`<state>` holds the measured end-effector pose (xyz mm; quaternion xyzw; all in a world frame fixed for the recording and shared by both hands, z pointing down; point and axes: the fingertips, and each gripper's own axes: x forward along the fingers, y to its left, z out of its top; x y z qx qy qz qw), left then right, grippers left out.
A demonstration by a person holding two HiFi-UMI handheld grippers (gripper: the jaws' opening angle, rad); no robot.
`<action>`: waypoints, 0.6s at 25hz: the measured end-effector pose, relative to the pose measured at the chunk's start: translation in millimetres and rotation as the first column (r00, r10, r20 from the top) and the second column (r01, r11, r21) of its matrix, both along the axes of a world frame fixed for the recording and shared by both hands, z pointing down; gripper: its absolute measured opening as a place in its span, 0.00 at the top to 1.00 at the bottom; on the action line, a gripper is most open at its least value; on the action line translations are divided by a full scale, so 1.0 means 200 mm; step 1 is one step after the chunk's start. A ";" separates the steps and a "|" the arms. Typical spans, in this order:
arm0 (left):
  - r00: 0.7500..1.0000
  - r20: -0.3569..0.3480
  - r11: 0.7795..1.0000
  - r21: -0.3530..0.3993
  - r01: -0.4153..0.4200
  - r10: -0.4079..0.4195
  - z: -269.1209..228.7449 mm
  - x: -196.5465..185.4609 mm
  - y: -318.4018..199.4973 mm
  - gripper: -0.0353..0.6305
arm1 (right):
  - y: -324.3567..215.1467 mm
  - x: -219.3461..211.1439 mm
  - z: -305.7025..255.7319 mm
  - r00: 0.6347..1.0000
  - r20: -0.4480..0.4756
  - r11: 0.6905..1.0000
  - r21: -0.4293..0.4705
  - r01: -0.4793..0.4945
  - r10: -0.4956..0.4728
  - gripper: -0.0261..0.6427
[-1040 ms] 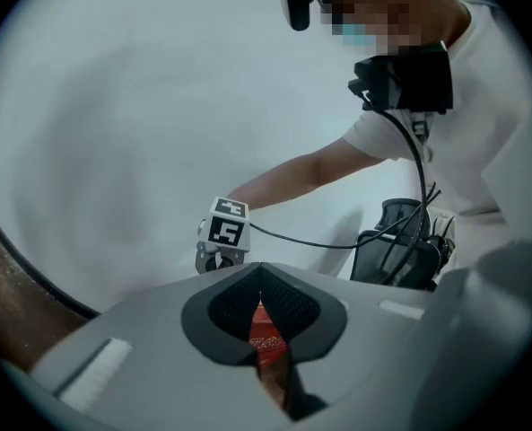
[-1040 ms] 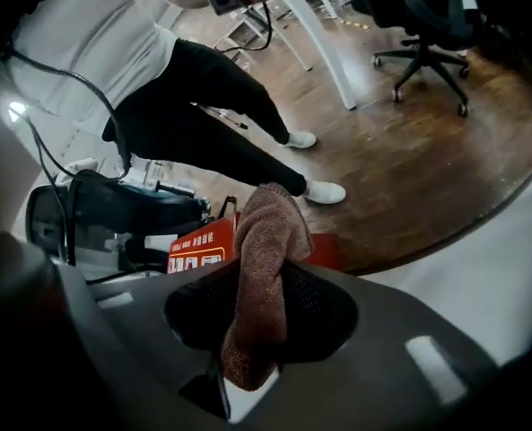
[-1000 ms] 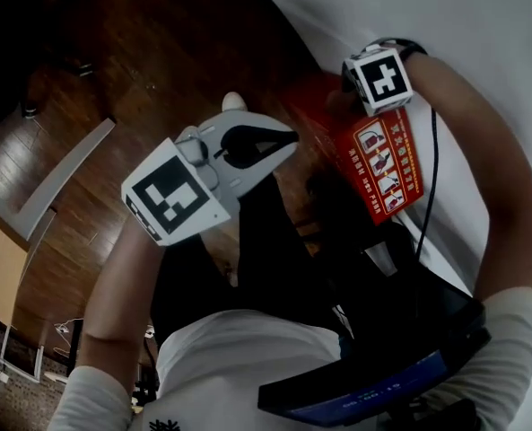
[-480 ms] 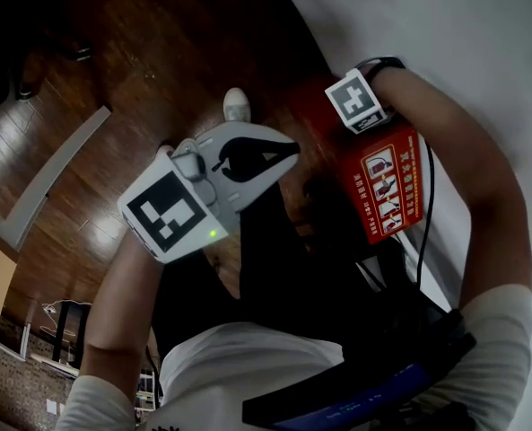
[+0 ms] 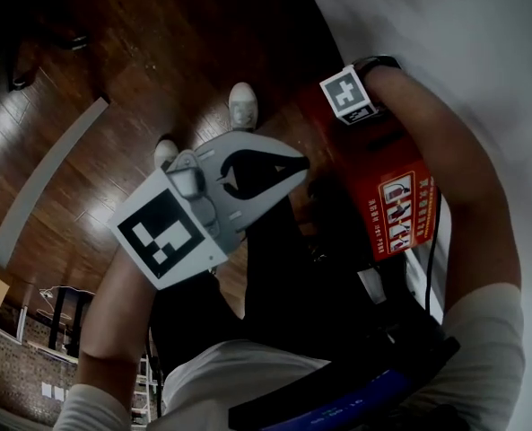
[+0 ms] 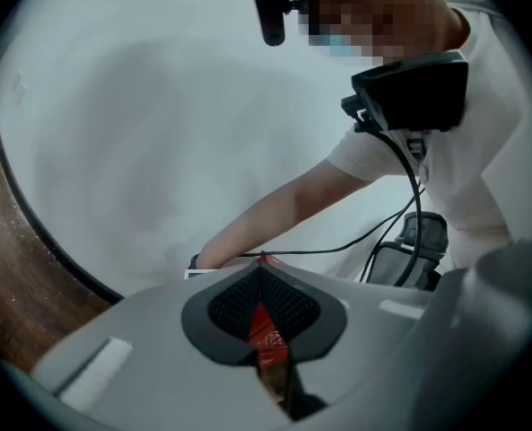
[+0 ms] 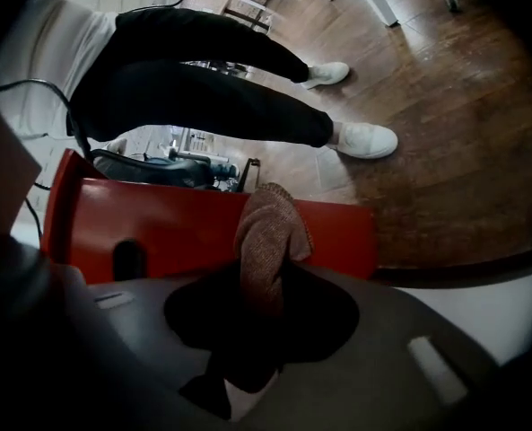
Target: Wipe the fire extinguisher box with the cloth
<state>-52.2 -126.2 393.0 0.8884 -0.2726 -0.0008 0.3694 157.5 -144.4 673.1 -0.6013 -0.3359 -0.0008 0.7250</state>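
The red fire extinguisher box (image 5: 378,182) stands against the white wall, its printed label facing out. In the head view only the marker cube (image 5: 348,95) of my right gripper shows, at the box's far top edge. In the right gripper view my right gripper (image 7: 264,281) is shut on a brown knitted cloth (image 7: 270,232), which lies against the red box (image 7: 158,232). My left gripper (image 5: 300,163) hovers left of the box with its jaws shut and nothing in them. Through the left gripper (image 6: 261,260), a sliver of the red box (image 6: 267,335) shows.
Dark wooden floor (image 5: 140,61) lies to the left, and the white wall (image 5: 445,34) rises behind the box. The person's black trousers and white shoes (image 7: 366,139) stand close beside the box. A black cable (image 5: 427,268) hangs along the right forearm.
My right gripper has slid a little left and farther along the box's top with the cloth. The left gripper has drifted slightly lower and stays shut.
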 end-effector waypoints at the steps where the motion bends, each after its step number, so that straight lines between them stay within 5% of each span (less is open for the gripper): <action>1: 1.000 -0.003 1.000 -0.009 0.000 0.000 0.02 -0.01 -0.01 0.95 | 0.00 0.00 0.05 1.000 0.007 1.000 0.007 -0.006 0.006 0.79; 15: 0.997 -0.047 0.996 -0.073 -0.059 0.056 0.38 0.10 -0.04 0.95 | 0.04 0.02 0.85 0.996 0.075 0.991 0.123 -0.054 0.045 0.79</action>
